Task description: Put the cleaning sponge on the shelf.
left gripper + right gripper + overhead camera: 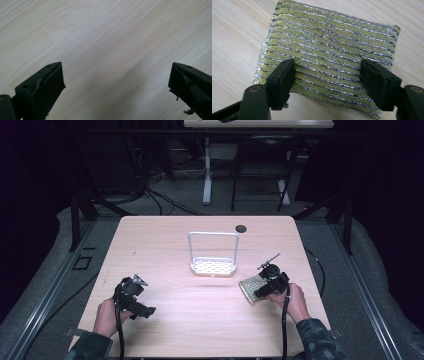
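One scouring pad point(327, 57) (gold and silver striped) and one white rack point(213, 255) are seen on the worktop point(200, 320). The right gripper point(327, 80) is spread over the pad; the left gripper point(116, 87) is spread wide, holding nothing.

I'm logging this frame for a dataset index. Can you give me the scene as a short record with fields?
surface: light wooden table
left tongs: open, above bare wood, holding nothing
right tongs: open, jaws on either side of the sponge, not closed on it
sponge: yellow with silver stripes, lying flat near the table's right edge
rack: white perforated tray with a tall hoop handle, mid-table, nothing in it
other: small dark round disc near the far edge
hands: one person's hand on each tongs
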`<state>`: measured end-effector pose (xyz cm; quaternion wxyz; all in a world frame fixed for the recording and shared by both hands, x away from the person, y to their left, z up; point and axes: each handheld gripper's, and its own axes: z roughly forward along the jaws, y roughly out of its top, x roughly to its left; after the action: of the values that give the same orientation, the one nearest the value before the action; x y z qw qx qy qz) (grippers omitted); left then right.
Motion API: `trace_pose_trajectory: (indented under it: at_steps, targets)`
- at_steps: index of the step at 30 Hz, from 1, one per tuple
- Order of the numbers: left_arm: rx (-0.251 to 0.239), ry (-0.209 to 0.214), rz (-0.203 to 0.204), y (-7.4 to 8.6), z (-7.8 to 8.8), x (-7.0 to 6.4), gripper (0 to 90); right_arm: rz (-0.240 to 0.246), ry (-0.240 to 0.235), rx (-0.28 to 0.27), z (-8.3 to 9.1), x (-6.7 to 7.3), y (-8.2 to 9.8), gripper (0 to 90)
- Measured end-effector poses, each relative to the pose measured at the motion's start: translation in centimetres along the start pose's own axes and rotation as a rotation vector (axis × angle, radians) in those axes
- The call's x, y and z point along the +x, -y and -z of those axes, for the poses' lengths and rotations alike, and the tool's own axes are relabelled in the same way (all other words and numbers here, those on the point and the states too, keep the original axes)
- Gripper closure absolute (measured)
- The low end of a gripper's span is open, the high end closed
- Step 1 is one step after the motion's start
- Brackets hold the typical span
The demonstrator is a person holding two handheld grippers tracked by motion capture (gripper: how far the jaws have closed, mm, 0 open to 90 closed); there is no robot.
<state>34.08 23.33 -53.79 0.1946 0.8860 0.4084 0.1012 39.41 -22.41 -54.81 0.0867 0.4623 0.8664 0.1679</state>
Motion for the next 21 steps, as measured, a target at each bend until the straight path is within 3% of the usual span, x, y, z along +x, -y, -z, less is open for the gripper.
trace_pose_trajectory:
  at_steps: [9,10,21]
  targets:
    - [0.002,0.001,0.000,0.00,-0.01,0.00,0.2,-0.029,-0.008,-0.009,0.14,-0.33,0.10,42.5]
    - [0.001,0.001,0.001,0.00,-0.01,-0.01,0.2,-0.049,-0.007,-0.008,0.23,-0.36,0.18,45.1]
    - [0.002,0.000,-0.001,0.00,0.01,0.00,0.2,-0.068,-0.003,-0.036,0.35,-0.58,0.34,61.7]
